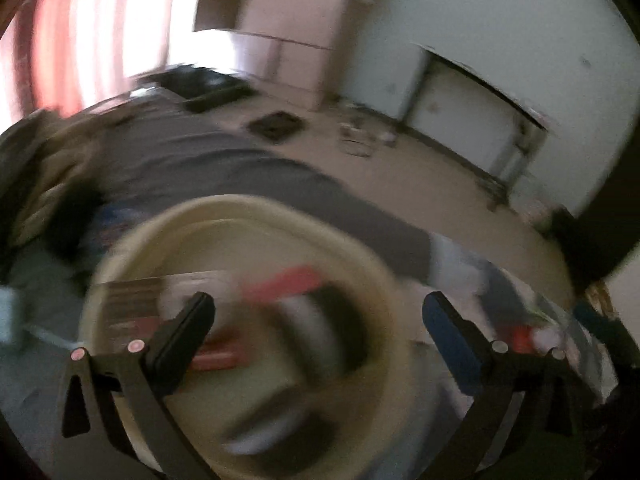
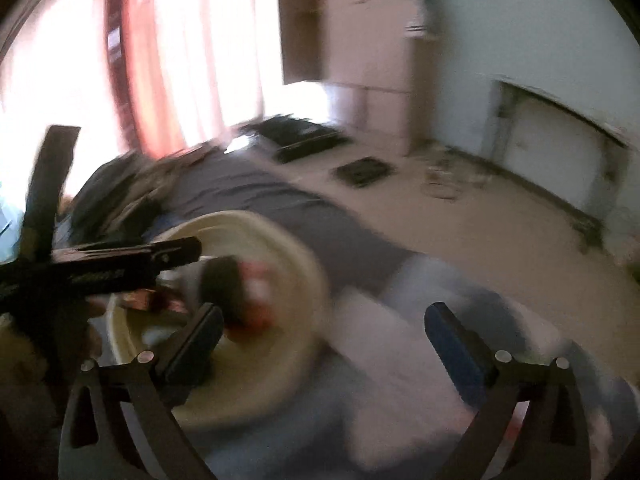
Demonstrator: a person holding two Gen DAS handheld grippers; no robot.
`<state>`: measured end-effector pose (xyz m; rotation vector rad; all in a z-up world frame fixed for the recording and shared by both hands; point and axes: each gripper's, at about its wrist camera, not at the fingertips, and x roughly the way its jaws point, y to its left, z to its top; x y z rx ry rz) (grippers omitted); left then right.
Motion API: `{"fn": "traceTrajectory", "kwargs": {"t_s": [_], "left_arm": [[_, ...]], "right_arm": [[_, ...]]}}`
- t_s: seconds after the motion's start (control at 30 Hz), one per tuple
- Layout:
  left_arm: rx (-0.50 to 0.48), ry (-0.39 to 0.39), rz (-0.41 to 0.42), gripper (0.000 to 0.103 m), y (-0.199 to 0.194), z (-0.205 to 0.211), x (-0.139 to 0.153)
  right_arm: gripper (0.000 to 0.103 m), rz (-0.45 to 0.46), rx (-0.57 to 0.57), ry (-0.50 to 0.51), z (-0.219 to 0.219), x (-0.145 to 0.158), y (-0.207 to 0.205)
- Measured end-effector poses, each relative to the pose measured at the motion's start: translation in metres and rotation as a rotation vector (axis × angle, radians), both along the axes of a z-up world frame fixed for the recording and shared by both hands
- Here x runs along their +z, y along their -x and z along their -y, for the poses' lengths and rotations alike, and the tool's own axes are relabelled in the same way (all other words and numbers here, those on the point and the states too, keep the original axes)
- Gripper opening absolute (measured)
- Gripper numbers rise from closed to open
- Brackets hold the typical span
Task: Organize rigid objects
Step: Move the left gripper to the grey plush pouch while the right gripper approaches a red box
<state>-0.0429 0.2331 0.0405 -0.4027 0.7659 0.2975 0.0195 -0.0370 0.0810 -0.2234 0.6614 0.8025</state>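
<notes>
A round cream basin [image 1: 384, 276] fills the lower middle of the left wrist view, blurred by motion, with several rigid items inside: a red box [image 1: 288, 282], a dark striped item [image 1: 316, 320] and a flat printed pack [image 1: 136, 300]. My left gripper [image 1: 320, 312] hangs open above the basin, nothing between its fingers. In the right wrist view the same basin [image 2: 308, 272] lies at lower left, holding a dark and red item [image 2: 240, 284]. My right gripper [image 2: 324, 324] is open and empty, over the basin's right rim. The other gripper's black body [image 2: 120, 264] reaches in from the left.
The basin rests on a bed with a grey sheet [image 2: 256, 196] and pale cloth [image 2: 380, 320]. Rumpled bedding [image 1: 44, 184] lies at left. Beyond are a beige floor [image 2: 500, 232], a dark mat [image 2: 362, 172], a black tray [image 2: 300, 136], cupboards [image 2: 372, 52] and red curtains [image 2: 152, 60].
</notes>
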Motion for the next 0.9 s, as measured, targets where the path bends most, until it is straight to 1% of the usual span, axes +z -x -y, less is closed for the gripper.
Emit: {"fn": "traceTrajectory", "kwargs": {"t_s": [0.03,0.07,0.1,0.17,0.23,0.27,0.3,0.33,0.4,0.43,0.47,0.53,0.57,0.63,0.7,0.77,0.83,0.87,0.9], "left_arm": [[-0.040,0.000,0.001,0.103,-0.011,0.016,0.000],[-0.070,0.000,0.005,0.103,-0.020,0.030,0.000],[-0.102,0.005,0.016,0.103,-0.028,0.045,0.000],[-0.165,0.035,0.042,0.103,-0.048,0.079,-0.004],[-0.225,0.093,0.070,0.103,-0.062,0.107,-0.011],[-0.284,0.118,0.079,0.103,-0.071,0.127,-0.017],[-0.322,0.116,0.078,0.103,-0.077,0.143,-0.021],[-0.352,0.075,0.071,0.103,-0.084,0.164,-0.027],[-0.378,0.008,0.076,0.103,-0.088,0.188,-0.034],[-0.402,-0.021,0.069,0.103,-0.090,0.200,-0.038],[-0.434,-0.036,0.057,0.103,-0.093,0.210,-0.043],[-0.457,-0.058,0.029,0.103,-0.096,0.221,-0.048],[-0.463,-0.079,0.020,0.103,-0.097,0.226,-0.049],[-0.477,-0.097,0.028,0.103,-0.097,0.229,-0.049],[-0.494,-0.113,0.032,0.103,-0.095,0.232,-0.048],[-0.487,-0.120,0.047,0.103,-0.094,0.233,-0.043],[-0.498,-0.096,0.075,0.103,-0.092,0.235,-0.040],[-0.513,-0.079,0.080,0.103,-0.094,0.234,-0.039],[-0.514,-0.073,0.074,0.103,-0.097,0.233,-0.039]], "right_arm": [[0.103,0.015,-0.063,0.012,0.027,0.003,0.001],[0.103,0.039,-0.133,0.048,0.055,0.004,0.002],[0.103,0.053,-0.181,0.081,0.076,0.003,0.003],[0.103,0.043,-0.296,0.142,0.129,-0.008,-0.001],[0.103,0.052,-0.348,0.130,0.160,-0.014,-0.008],[0.103,0.071,-0.334,0.098,0.180,-0.018,-0.016],[0.103,0.067,-0.332,0.083,0.188,-0.020,-0.020],[0.103,0.034,-0.348,0.062,0.205,-0.028,-0.027],[0.103,-0.024,-0.325,0.039,0.223,-0.039,-0.035],[0.103,-0.041,-0.286,0.029,0.228,-0.046,-0.036],[0.103,-0.025,-0.225,0.021,0.230,-0.056,-0.034],[0.103,0.015,-0.184,0.045,0.229,-0.069,-0.035],[0.103,0.016,-0.187,0.074,0.226,-0.079,-0.039],[0.103,-0.025,-0.206,0.075,0.236,-0.093,-0.049],[0.103,-0.036,-0.229,0.057,0.239,-0.097,-0.058],[0.103,-0.047,-0.249,0.011,0.253,-0.096,-0.064],[0.103,-0.074,-0.258,-0.043,0.265,-0.096,-0.070],[0.103,-0.109,-0.258,-0.086,0.273,-0.099,-0.075],[0.103,-0.125,-0.255,-0.101,0.277,-0.101,-0.075]]}}
